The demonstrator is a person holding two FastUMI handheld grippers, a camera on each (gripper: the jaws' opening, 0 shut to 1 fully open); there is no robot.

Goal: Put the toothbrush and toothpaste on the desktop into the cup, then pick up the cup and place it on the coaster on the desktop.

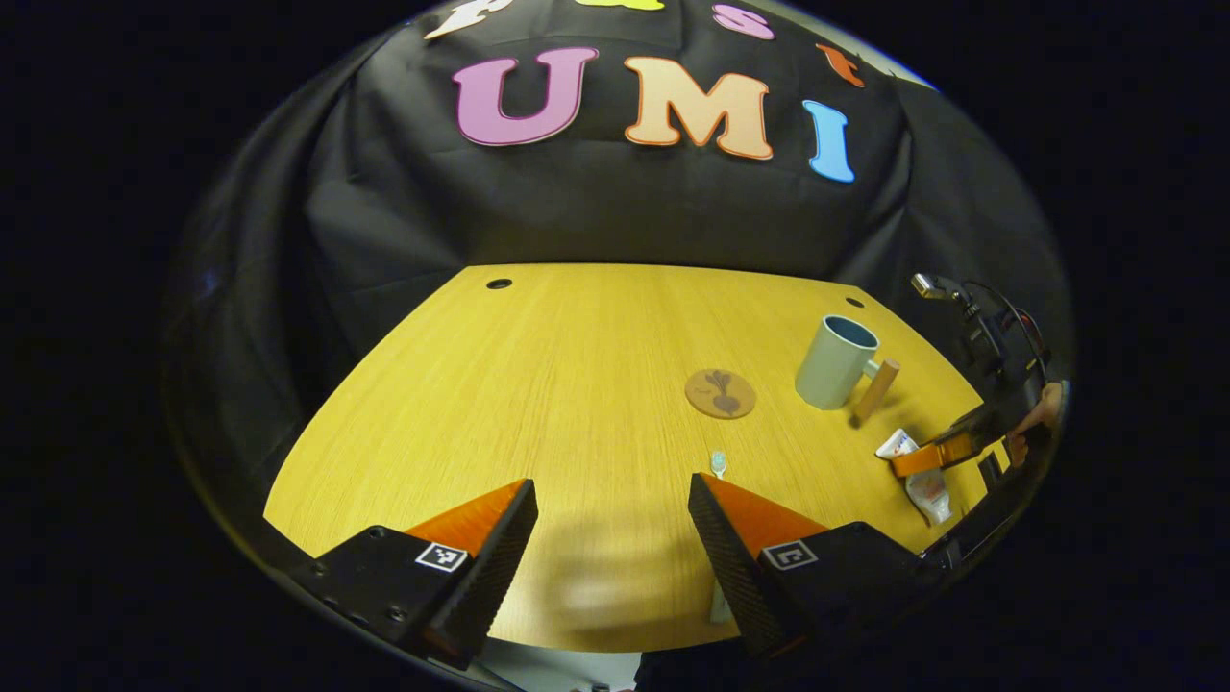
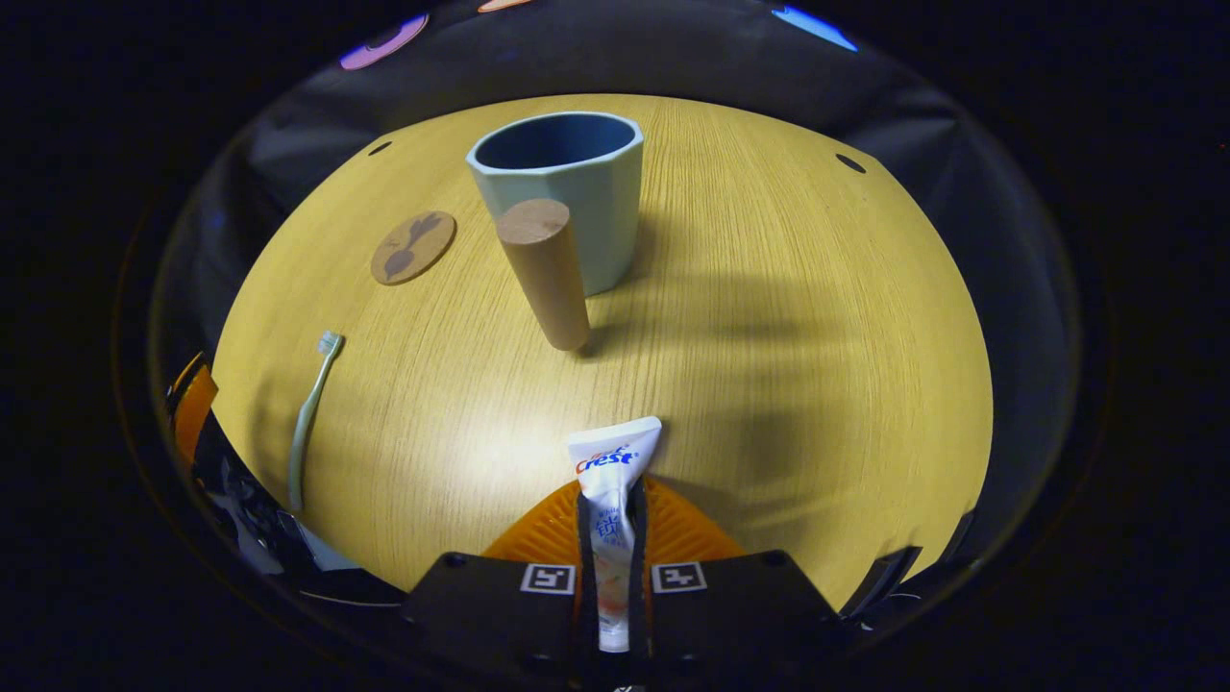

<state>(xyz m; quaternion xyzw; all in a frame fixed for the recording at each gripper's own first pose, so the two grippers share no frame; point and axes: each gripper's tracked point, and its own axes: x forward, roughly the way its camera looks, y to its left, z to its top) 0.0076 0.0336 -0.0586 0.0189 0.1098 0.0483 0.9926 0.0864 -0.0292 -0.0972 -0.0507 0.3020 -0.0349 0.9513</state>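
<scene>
The yellow wood-grain desktop (image 2: 769, 317) spreads under both grippers. On it stands the pale blue-green faceted cup (image 2: 567, 192), upright and empty as far as its dark inside shows, with a tan cylindrical wooden handle (image 2: 544, 269) sticking out toward the right gripper. Near the cup, apart from it, lies the round cork coaster with a dark plant print (image 2: 413, 246), bare. The right gripper (image 2: 611, 538) is clamped narrow on the white toothpaste tube (image 2: 611, 481), both fingers pressing its sides, the tube's flat end pointing at the cup. The left gripper (image 1: 613, 538) hangs spread wide above the desktop, gripping nothing. The slim pale green toothbrush (image 2: 309, 415) lies flat near the table's edge; seen from the left gripper view, its handle seems to pass under one finger.
</scene>
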